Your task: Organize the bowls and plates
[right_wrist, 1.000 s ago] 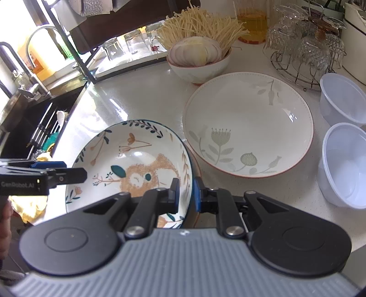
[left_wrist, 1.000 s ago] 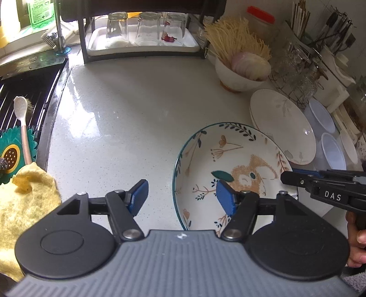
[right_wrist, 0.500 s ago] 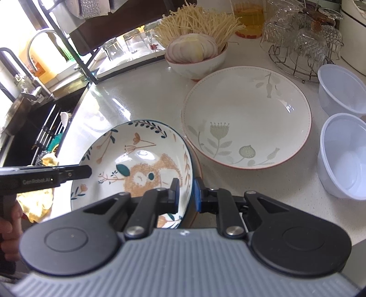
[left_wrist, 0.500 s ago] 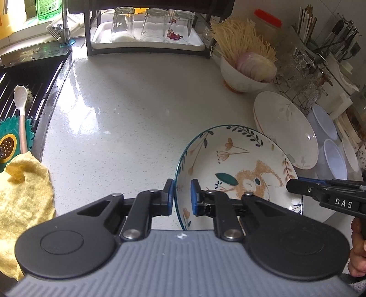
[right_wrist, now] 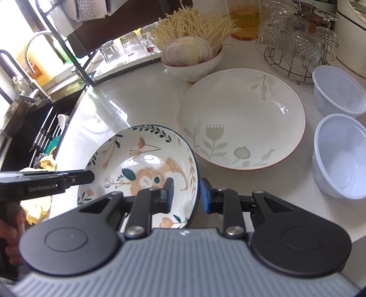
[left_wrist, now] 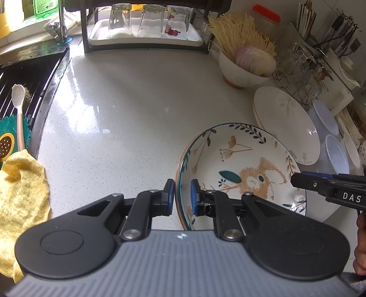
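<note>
A home kitchen, at the counter beside the sink.

A speckled white counter runs up to a dark sink with a tap (a spoon lies in it). Upturned glasses drain on a tray, a bowl holds sliced onion and mushrooms, painted plates sit near plastic tubs, and a yellow cloth lies at the edge.
</note>
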A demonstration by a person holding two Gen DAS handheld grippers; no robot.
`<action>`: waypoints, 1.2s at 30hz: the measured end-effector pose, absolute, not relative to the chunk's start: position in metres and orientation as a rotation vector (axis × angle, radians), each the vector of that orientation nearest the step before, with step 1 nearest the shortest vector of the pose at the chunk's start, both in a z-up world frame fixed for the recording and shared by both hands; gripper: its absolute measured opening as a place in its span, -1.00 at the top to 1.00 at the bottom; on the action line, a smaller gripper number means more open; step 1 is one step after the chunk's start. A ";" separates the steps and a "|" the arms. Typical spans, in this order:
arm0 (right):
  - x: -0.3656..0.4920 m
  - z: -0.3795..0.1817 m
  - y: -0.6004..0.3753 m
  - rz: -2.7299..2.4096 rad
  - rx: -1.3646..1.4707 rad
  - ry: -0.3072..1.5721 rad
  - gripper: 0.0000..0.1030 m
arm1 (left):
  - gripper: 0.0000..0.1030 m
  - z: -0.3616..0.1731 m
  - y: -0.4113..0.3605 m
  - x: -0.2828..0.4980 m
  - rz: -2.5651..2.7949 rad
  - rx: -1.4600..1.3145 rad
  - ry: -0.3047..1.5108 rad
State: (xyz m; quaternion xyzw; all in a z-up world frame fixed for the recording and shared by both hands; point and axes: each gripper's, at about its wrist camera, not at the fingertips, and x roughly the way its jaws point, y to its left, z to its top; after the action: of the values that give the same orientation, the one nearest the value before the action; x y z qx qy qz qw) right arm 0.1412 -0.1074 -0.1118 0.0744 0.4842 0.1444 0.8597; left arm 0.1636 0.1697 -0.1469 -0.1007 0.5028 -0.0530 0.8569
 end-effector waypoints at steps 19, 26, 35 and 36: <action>0.140 -0.121 -0.120 0.250 0.274 1.057 0.81 | 0.66 -0.151 0.176 0.166 -0.128 -0.223 1.057; 0.141 -0.124 -0.120 0.266 0.301 1.065 0.81 | 0.65 -0.147 0.169 0.167 -0.134 -0.169 1.064; 0.144 -0.125 -0.113 0.298 0.276 1.065 0.80 | 0.65 -0.146 0.179 0.164 -0.111 -0.188 1.065; 0.144 -0.125 -0.112 0.296 0.275 1.064 0.80 | 0.65 -0.146 0.178 0.164 -0.113 -0.185 1.066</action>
State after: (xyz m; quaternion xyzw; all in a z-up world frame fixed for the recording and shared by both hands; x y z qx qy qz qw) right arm 0.1444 -0.1123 -0.1252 0.1300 0.5039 0.1403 0.8423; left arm 0.1641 0.1783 -0.1455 -0.0881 0.5071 -0.0538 0.8557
